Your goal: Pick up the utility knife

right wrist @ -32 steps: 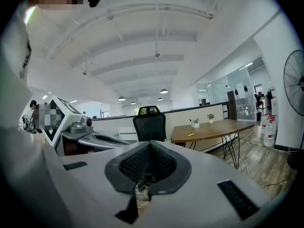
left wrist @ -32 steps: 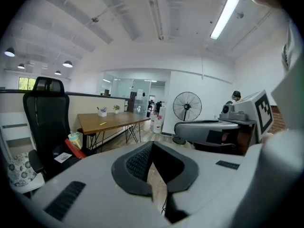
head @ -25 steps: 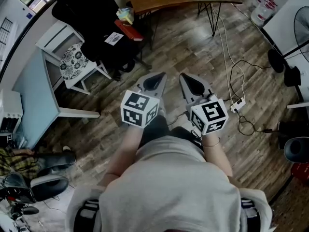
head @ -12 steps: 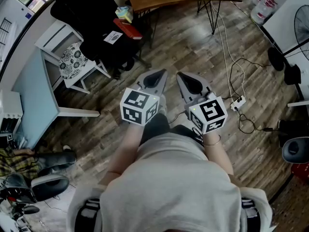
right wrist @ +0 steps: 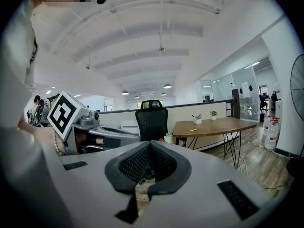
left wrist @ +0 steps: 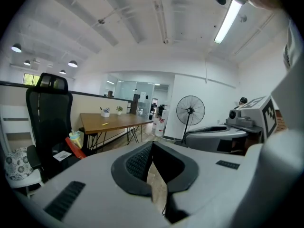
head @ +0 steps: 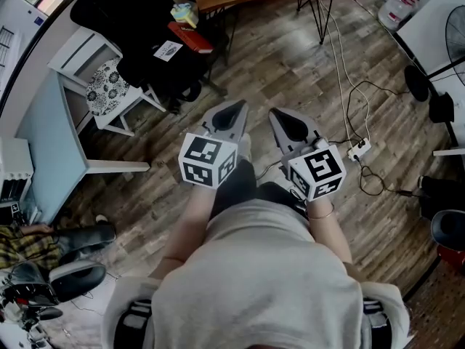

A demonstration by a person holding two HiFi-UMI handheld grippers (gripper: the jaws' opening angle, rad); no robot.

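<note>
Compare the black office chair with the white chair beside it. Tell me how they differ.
The black office chair is dark, with a tall back. The white chair is a pale frame and sits lower. The black office chair's seat carries a paper, a red item and a cup, while the white chair's seat holds only a patterned cushion. Both stand side by side on the wood floor.

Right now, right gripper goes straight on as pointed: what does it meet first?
Probably the black office chair, dead ahead of the right gripper; nothing nearer shows, but depth is unclear.
</note>
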